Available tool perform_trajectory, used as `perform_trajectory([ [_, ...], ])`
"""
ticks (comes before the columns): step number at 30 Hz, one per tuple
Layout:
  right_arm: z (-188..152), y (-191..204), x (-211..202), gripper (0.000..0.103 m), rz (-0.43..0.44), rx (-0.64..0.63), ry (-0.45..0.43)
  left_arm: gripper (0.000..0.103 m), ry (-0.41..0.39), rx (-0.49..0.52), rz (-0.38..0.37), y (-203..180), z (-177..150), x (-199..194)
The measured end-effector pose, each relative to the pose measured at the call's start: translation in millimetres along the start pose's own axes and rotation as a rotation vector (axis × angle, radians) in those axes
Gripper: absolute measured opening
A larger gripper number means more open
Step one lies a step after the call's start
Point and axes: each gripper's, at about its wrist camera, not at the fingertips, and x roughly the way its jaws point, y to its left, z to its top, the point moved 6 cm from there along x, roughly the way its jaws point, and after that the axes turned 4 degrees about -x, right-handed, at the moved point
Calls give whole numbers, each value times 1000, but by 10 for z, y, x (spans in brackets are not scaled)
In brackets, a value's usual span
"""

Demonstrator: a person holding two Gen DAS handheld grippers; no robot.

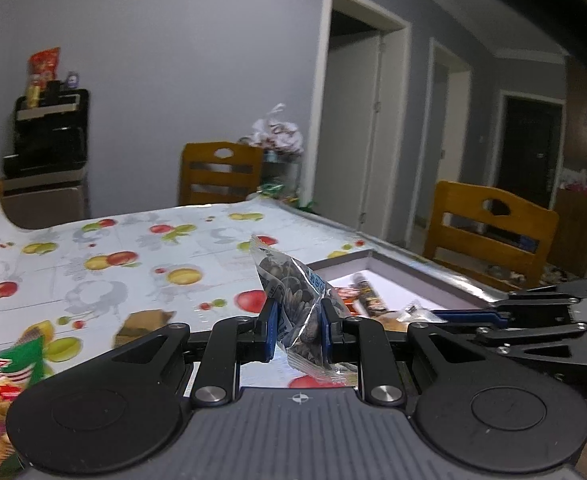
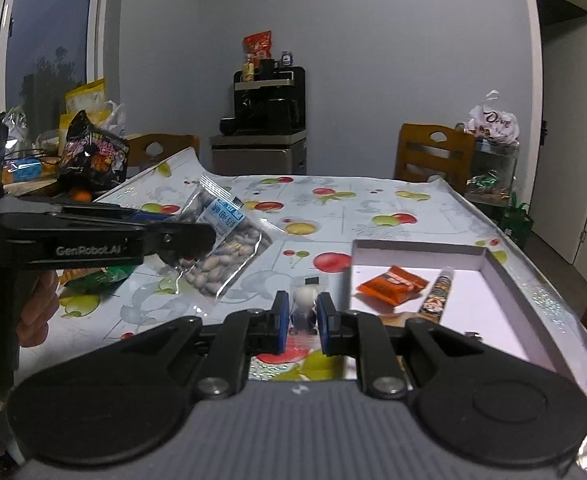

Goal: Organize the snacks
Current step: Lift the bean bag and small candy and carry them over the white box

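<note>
Over the table, left fingers (image 1: 271,320) pinch a seed packet (image 1: 293,300), right fingers (image 2: 281,316) clamp a small white snack (image 2: 304,308)

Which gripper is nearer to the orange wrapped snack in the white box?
Right. The right gripper is just beside the white box holding the orange wrapped snack; the left gripper is farther left, over the table.

Fruit-print tablecloth (image 2: 373,200), orange wrapper (image 2: 391,283), clear seed packet (image 1: 297,300)

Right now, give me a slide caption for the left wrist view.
Left tool shut on clear seed packet, held above fruit-print tablecloth near the white box.
</note>
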Motion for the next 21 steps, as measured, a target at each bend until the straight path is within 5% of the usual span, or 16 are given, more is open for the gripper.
perform_trajectory([
  [21,-436,-789,-358,13,-181,164,-26,23,62,81,-165,-711,-133,328],
])
